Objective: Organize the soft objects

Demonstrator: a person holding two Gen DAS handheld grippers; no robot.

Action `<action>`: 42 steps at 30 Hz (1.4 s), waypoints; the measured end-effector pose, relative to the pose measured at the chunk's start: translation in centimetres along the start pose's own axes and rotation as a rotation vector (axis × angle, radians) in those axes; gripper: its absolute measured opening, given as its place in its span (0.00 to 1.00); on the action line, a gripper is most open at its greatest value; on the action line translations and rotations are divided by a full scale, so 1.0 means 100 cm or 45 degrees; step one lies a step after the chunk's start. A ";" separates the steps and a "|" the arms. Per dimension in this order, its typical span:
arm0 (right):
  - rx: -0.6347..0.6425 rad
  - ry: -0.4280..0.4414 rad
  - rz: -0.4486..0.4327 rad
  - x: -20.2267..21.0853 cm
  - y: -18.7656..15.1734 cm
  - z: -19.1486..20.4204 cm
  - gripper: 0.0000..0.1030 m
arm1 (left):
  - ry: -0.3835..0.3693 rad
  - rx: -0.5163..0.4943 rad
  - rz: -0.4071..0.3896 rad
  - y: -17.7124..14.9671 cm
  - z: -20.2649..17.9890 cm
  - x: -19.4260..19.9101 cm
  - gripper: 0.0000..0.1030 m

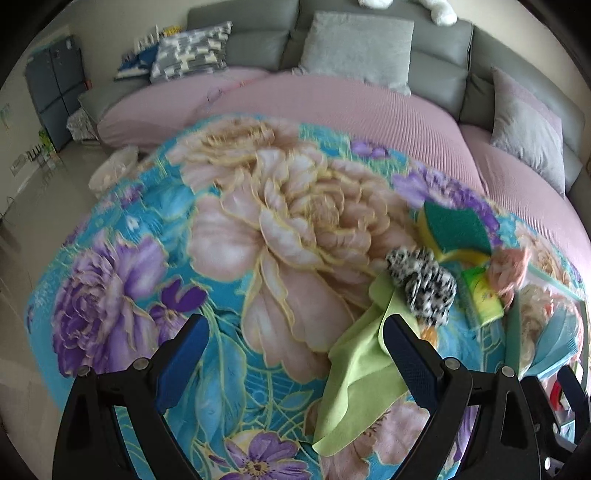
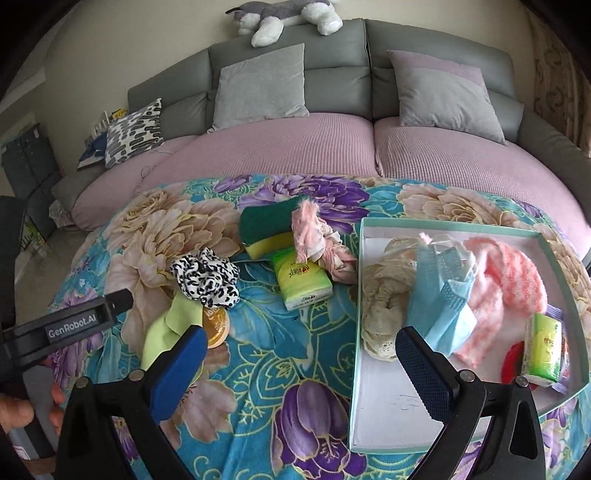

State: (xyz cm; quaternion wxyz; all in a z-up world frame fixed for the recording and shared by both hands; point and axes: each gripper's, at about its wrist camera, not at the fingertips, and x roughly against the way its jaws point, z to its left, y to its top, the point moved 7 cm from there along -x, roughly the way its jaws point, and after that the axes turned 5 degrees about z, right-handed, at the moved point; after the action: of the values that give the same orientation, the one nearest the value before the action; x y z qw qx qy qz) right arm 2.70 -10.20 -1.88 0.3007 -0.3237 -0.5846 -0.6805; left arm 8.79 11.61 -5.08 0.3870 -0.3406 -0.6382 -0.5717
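Note:
On the floral blanket (image 2: 288, 343) lie a light green cloth (image 1: 364, 373) (image 2: 162, 332), a black-and-white scrunchie (image 1: 421, 284) (image 2: 205, 277), a green-and-yellow sponge (image 1: 456, 229) (image 2: 266, 229), a green tissue pack (image 2: 301, 282) and a pink fabric piece (image 2: 317, 240). A shallow teal-rimmed box (image 2: 388, 417) at the right holds a cream lace piece (image 2: 384, 295), blue masks (image 2: 443, 295), a pink fluffy cloth (image 2: 506, 284) and another tissue pack (image 2: 543, 347). My left gripper (image 1: 295, 350) is open and empty, its right finger over the green cloth. My right gripper (image 2: 301, 358) is open and empty above the blanket, left of the box.
A grey sofa with pink seat covers (image 2: 295, 144) stands behind the blanket, with grey cushions (image 2: 258, 88) and a patterned cushion (image 2: 135, 131). A plush dog (image 2: 288, 16) lies on the sofa back. An orange round object (image 2: 218, 325) sits under the green cloth's edge. Floor lies at the left.

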 end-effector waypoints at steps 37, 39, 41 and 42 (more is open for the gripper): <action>0.010 0.067 0.029 -0.034 0.002 0.010 1.00 | -0.226 -0.120 0.202 -0.031 -0.038 -0.046 0.07; 0.010 0.068 0.029 -0.034 0.001 0.011 1.00 | -0.226 -0.112 0.181 -0.029 -0.033 -0.041 0.07; 0.014 0.071 0.031 -0.036 0.001 0.012 1.00 | -0.220 -0.106 0.162 -0.026 -0.030 -0.036 0.06; 0.017 0.073 0.031 -0.037 0.001 0.013 1.00 | -0.214 -0.100 0.153 -0.024 -0.028 -0.034 0.06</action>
State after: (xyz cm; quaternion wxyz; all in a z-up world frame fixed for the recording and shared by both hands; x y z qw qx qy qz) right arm 5.09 -8.78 -4.60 0.3278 -0.3091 -0.5761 -0.6820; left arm 8.55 8.58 -9.10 0.3521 -0.4400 -0.6240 -0.5414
